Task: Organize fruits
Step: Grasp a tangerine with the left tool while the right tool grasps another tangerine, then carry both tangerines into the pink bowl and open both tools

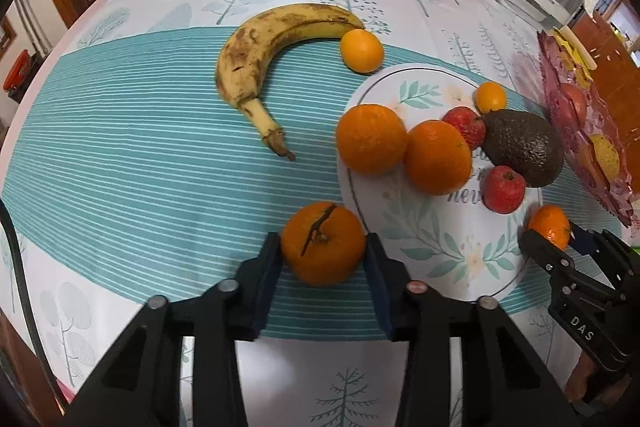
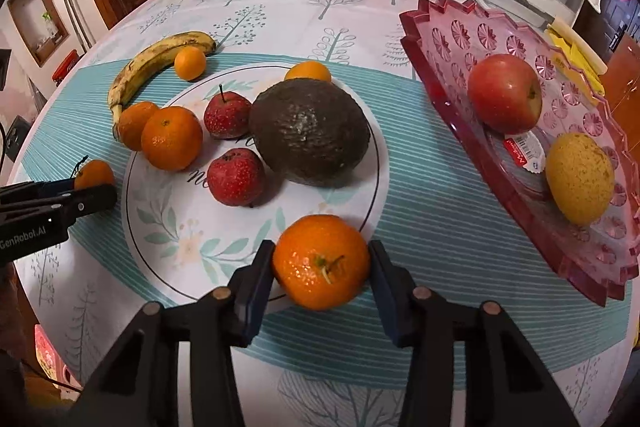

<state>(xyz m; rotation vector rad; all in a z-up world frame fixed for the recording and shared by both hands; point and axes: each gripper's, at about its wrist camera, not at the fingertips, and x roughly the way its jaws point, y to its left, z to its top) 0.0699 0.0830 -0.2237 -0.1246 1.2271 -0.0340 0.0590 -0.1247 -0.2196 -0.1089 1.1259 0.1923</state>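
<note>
1. While it rests on the counter's striped cloth left of the plate [image 1: 404, 83], the stemmed tangerine [image 1: 323, 243] is pinched by the left gripper [image 1: 324, 269], probably for lifting.
2. At the plate's near rim, the right gripper [image 2: 320, 275] pinches another tangerine [image 2: 320, 261]; the pink fruit tray [image 2: 452, 39] at right looks a likely destination.

My right claw [image 2: 321, 265] squeezed a small orange [image 2: 320, 261] at the near edge of the white plate [image 2: 168, 227]. On the plate I saw a dark avocado [image 2: 310, 131] and two little red fruits [image 2: 236, 177]. The pink tray [image 2: 460, 75] beside it held an apple [image 2: 504, 93] and a yellow pear [image 2: 580, 177].
</note>
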